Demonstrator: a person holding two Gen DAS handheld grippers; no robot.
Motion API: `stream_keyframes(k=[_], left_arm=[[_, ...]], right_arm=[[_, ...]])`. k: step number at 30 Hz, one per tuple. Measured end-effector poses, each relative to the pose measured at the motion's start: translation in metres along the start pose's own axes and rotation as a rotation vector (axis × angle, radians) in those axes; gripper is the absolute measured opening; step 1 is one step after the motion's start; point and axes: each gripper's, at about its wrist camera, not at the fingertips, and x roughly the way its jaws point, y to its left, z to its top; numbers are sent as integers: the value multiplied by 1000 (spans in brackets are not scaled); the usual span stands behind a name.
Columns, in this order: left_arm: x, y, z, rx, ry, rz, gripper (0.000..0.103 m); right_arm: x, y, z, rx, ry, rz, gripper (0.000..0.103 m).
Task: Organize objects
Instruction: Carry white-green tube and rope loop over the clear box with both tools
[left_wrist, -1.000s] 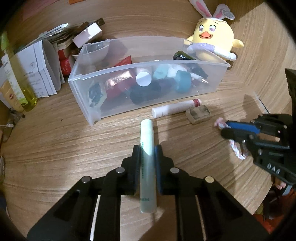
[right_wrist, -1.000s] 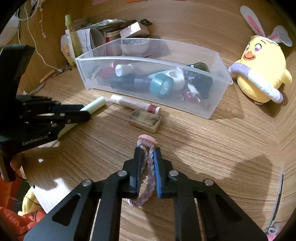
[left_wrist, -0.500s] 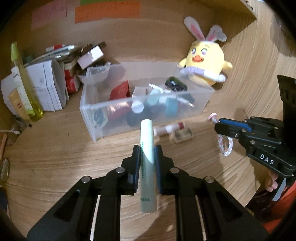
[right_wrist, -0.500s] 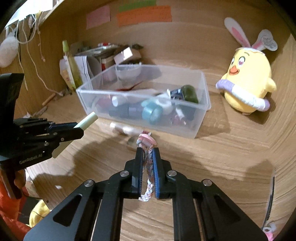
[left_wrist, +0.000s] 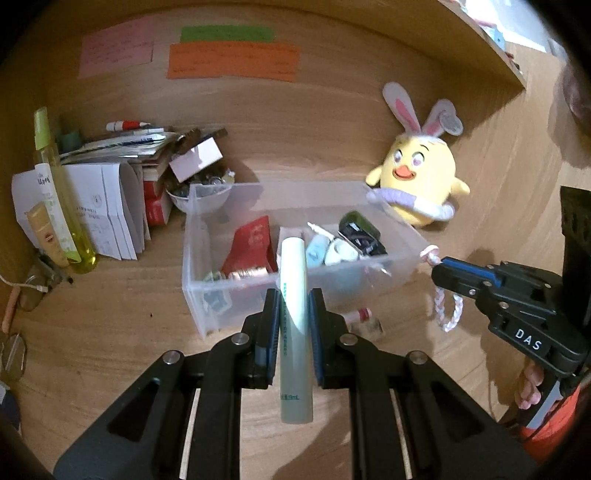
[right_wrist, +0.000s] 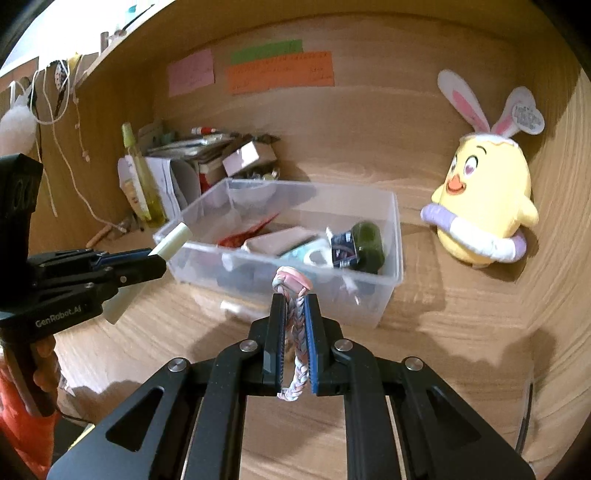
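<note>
My left gripper (left_wrist: 292, 295) is shut on a pale green tube (left_wrist: 293, 325), held in the air in front of the clear plastic bin (left_wrist: 207, 295). My right gripper (right_wrist: 294, 299) is shut on a braided pink and white hair tie (right_wrist: 295, 354), also lifted, near the bin's front wall (right_wrist: 280, 280). The bin holds several cosmetics, among them a red packet (left_wrist: 251, 247) and a dark bottle (right_wrist: 367, 242). In the left wrist view the right gripper (left_wrist: 437, 275) shows at the right with the hair tie (left_wrist: 448, 310) dangling. The left gripper (right_wrist: 159, 264) with the tube (right_wrist: 173, 242) shows at the left of the right wrist view.
A white tube with a red cap (left_wrist: 358, 315) and a small block (left_wrist: 371, 326) lie on the wooden desk before the bin. A yellow plush chick (right_wrist: 484, 214) sits at the right. Papers, boxes and a yellow bottle (left_wrist: 61, 199) crowd the left corner. Coloured notes (left_wrist: 232, 61) hang on the back wall.
Both grippers have risen off the desk with the tube and the hair tie in them, and the views have tilted up to show the back wall.
</note>
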Motion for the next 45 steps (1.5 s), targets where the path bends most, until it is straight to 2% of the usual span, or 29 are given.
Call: stream_keyframes(k=[7, 11, 16, 20, 26, 37, 45], left_arm=[[10, 14, 17, -32, -13, 14, 15], [19, 22, 28, -31, -10, 49, 15], [29, 29, 42, -45, 3, 43, 15], [38, 34, 50, -68, 23, 16, 15], [53, 36, 59, -71, 41, 41, 15], [87, 35, 58, -49, 111, 47, 15], [89, 34, 60, -35, 122, 45, 15]], right_arm=[[2, -9, 18, 2, -37, -30, 9], [6, -14, 27, 0, -51, -60, 9], [15, -19, 39, -16, -51, -77, 9], [24, -20, 47, -19, -45, -74, 9], [44, -20, 59, -26, -26, -64, 9], [74, -12, 68, -48, -3, -108, 9], [105, -5, 67, -73, 46, -131, 9]])
